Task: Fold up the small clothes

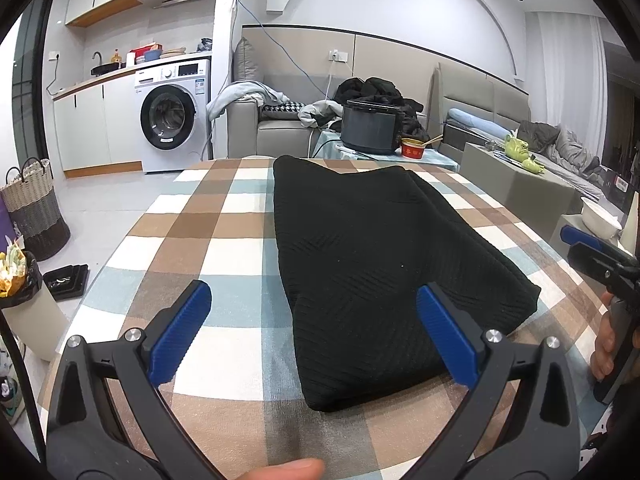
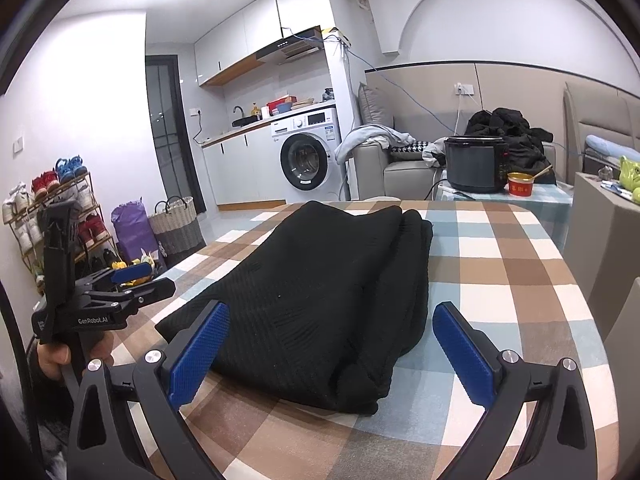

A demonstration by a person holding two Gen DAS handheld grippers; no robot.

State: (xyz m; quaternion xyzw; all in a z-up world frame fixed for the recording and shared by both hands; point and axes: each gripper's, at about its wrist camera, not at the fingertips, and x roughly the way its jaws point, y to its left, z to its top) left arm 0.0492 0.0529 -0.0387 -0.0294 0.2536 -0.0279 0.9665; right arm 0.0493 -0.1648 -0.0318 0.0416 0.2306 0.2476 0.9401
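The black ribbed knit garment (image 1: 376,264) lies on the checked brown, blue and white tablecloth (image 1: 224,216) as a long strip already doubled lengthwise, its layered edges stacked along the right side, so the step in hand looks like the pause between folds, with a crosswise fold probably next. That would call for each gripper to come down on a near corner, pinch all layers together and carry the near end toward the far end. The left gripper (image 1: 314,326) hovers with fingers spread wide and empty, the near end of the garment lying between and just beyond them. The right gripper (image 2: 330,344) is likewise released, straddling the garment's near right corner without touching it
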